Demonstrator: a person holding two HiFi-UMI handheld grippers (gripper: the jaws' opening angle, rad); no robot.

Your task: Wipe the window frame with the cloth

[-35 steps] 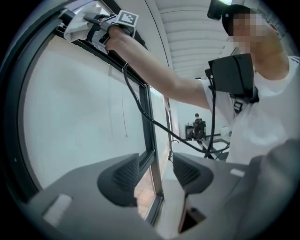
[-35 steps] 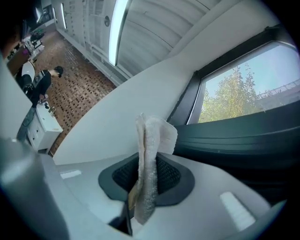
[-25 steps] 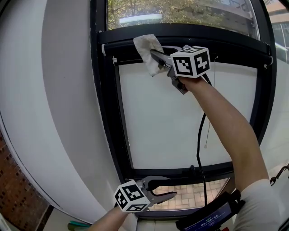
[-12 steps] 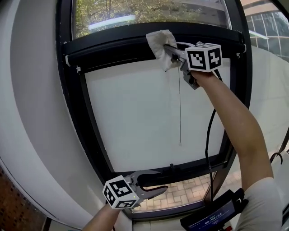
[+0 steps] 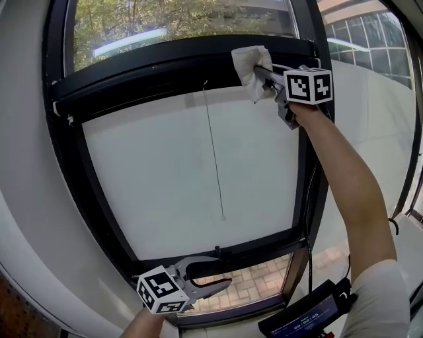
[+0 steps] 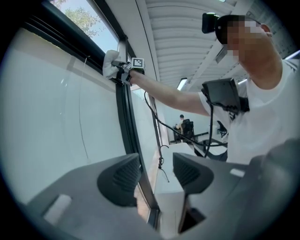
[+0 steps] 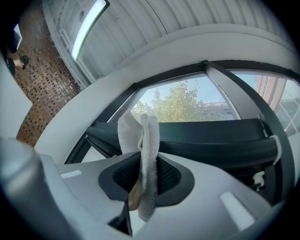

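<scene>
The right gripper is raised at the end of the outstretched arm, its 2 jaws clamped on the white cloth, which stands folded and bunched between the ribbed pads and sticks out past them. The cloth presses against the dark top bar of the window frame, near its upper right corner, just above the pale blind and to the right of the thin pull cord. The left gripper hangs low in front of the bottom bar of the frame, jaws parted with nothing between them, touching nothing. Green trees show through the glass above the top bar.
</scene>
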